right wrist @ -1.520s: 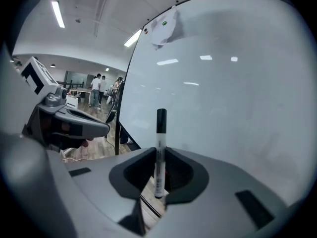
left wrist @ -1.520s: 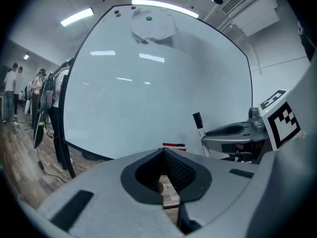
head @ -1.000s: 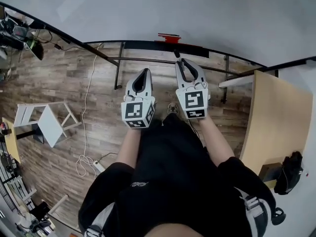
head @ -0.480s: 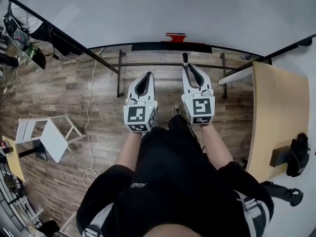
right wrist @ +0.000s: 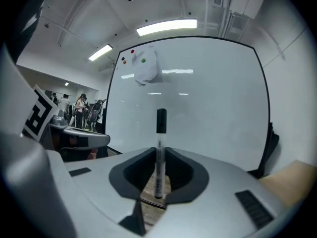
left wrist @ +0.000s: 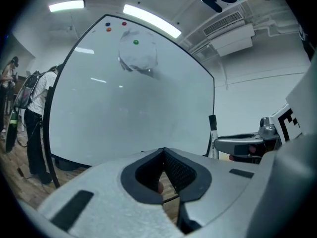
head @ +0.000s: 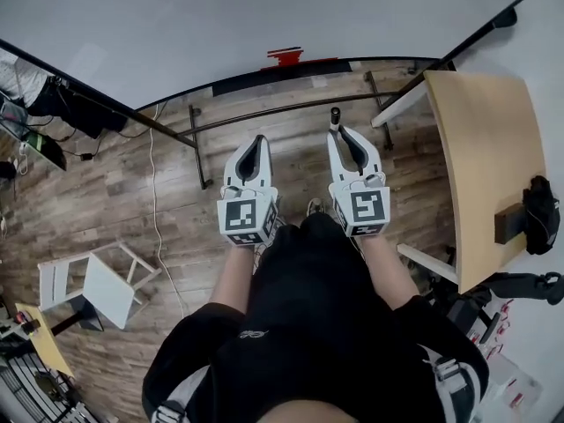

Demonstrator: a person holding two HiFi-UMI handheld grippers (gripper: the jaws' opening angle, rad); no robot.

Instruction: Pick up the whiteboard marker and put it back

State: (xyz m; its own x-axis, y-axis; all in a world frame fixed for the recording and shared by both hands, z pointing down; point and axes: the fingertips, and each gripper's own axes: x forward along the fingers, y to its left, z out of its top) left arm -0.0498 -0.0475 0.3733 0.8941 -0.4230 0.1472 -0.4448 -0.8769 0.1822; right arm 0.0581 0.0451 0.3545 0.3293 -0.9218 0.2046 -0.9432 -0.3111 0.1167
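Whiteboard marker (right wrist: 159,155): one, with a white barrel and a black cap. It stands upright, cap uppermost, between the pads of the right gripper. The capped end sticks out past the jaw tips.
Marker's place: in the air in front of the whiteboard and apart from its surface. In the head view it shows above the wood floor.
Right gripper (right wrist: 159,151): jaws clamped on the marker's barrel, partly open to the width of the barrel. They hold nothing else.
Left gripper (left wrist: 164,151): jaw tips are together and nothing is between the pads. It is beside the right gripper and not touching it.
Grippers counted: two, one in each hand, each carrying one cube with square markers (head: 248,218).
Whiteboard (right wrist: 198,98): one, blank and black-framed, facing both grippers.
Magnets (right wrist: 132,51): three small round dots in the board's upper left corner.
Pale patch (right wrist: 145,69): one, just below the magnets. I cannot tell whether it is a cloth or a smear.
Red thing (head: 284,57): one, at the board's lower edge. It is too small to identify.
Wooden table (head: 480,139): one, on the person's right, with one black bag (head: 539,214) at its far edge.
White chair (head: 97,285): one, on the wood floor (head: 123,183) to the left.
People (right wrist: 81,108): a few stand far off beyond the board's left edge.
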